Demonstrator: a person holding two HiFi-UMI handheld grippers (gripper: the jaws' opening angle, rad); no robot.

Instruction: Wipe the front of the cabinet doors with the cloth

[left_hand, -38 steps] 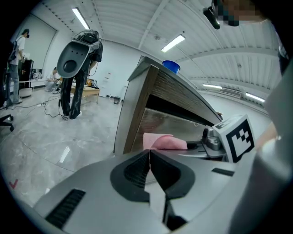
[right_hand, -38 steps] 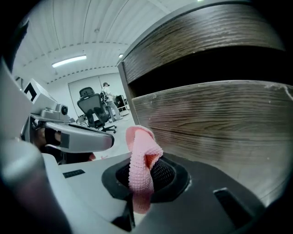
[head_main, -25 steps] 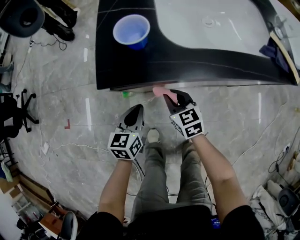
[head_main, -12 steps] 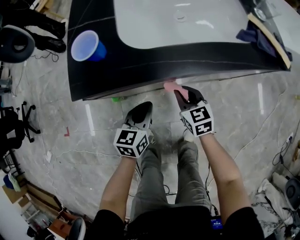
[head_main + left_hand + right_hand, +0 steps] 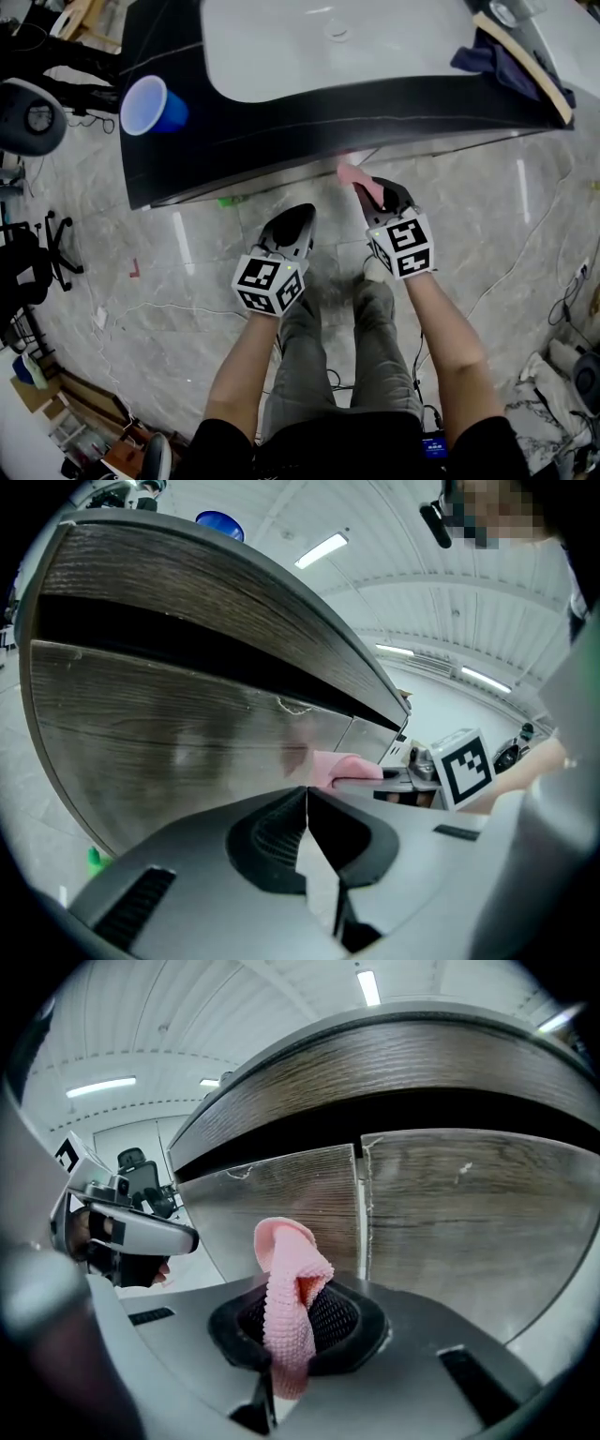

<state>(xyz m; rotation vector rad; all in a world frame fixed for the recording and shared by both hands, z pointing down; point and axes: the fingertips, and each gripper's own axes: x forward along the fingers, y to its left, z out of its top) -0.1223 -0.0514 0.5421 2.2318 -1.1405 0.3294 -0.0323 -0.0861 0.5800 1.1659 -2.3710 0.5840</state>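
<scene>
A pink cloth [image 5: 289, 1293] is pinched in my right gripper [image 5: 370, 194], its free end [image 5: 351, 175] sticking forward just short of the cabinet front under the black counter. In the right gripper view the wood-grain cabinet doors [image 5: 450, 1213] fill the background, with the seam [image 5: 361, 1208] between two doors right behind the cloth. My left gripper [image 5: 292, 228] hangs shut and empty to the left, a little farther back from the doors. In the left gripper view the wide door panel [image 5: 178, 733] is ahead, and the pink cloth [image 5: 339, 764] and the right gripper [image 5: 441, 775] show at the right.
A blue cup [image 5: 150, 104] stands on the black counter [image 5: 281, 117] at its left end. A dark cloth [image 5: 502, 61] lies at the counter's right end. A small green object [image 5: 225, 200] sits on the marble floor by the cabinet base. Cables run over the floor on the right.
The view has swung so the counter sits farther left and higher. Both grippers have drifted slightly right and stay close to the cabinet front, the cloth still held.
</scene>
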